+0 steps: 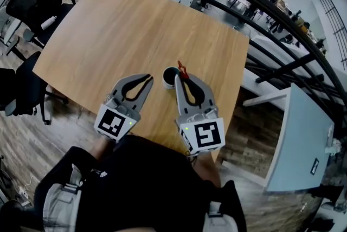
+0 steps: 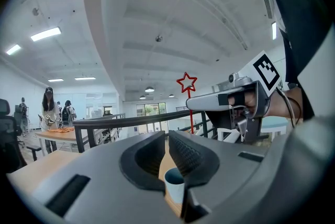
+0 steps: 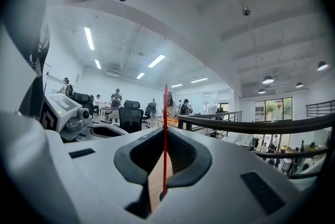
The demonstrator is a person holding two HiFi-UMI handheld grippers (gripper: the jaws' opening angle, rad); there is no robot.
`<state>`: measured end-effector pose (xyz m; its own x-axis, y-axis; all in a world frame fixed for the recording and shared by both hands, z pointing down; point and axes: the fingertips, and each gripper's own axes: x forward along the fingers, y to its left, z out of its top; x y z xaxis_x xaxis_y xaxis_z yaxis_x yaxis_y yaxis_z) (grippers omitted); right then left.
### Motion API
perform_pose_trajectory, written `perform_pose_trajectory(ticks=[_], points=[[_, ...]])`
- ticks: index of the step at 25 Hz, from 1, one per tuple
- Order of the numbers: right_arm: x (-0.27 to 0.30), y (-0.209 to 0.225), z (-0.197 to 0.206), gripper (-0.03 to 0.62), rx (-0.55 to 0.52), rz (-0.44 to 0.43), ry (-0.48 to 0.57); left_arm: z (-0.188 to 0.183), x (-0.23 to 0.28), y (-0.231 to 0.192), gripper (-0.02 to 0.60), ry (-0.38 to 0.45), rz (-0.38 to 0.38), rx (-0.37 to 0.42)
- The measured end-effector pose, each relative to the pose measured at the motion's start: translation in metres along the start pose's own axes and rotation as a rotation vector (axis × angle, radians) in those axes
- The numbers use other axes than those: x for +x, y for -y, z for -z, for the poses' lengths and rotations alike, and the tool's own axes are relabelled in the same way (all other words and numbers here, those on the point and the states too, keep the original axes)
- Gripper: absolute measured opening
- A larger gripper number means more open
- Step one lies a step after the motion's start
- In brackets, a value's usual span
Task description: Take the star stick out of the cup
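From the head view, I hold both grippers low over the near edge of the wooden desk, and the white cup stands on it between their tips. My left gripper stops just beside the cup without touching it. My right gripper reaches to the cup's right rim, and the red star stick pokes up at its tip, over that rim. In the left gripper view, my fingers are drawn together to a thin slit with nothing clamped. The cup shows low through the slit, on the desk beyond. The star rises above the right gripper, which grips the stick below it. In the right gripper view, my fingers are closed on the thin red stick, which runs upright between them. I cannot tell whether its lower end is still inside the cup.
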<state>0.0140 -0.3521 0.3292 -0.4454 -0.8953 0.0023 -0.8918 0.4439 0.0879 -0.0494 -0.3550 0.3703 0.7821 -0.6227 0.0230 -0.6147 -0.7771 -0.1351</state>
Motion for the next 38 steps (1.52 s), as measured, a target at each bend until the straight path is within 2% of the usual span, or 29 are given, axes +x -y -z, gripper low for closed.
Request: perform_pose_trajectory(ticks=[38], points=[[-0.028,0.011,-0.001,0.028,-0.005,-0.010,0.006,-0.007,0.007,0.028,0.032,-0.006,0.001,0.018]])
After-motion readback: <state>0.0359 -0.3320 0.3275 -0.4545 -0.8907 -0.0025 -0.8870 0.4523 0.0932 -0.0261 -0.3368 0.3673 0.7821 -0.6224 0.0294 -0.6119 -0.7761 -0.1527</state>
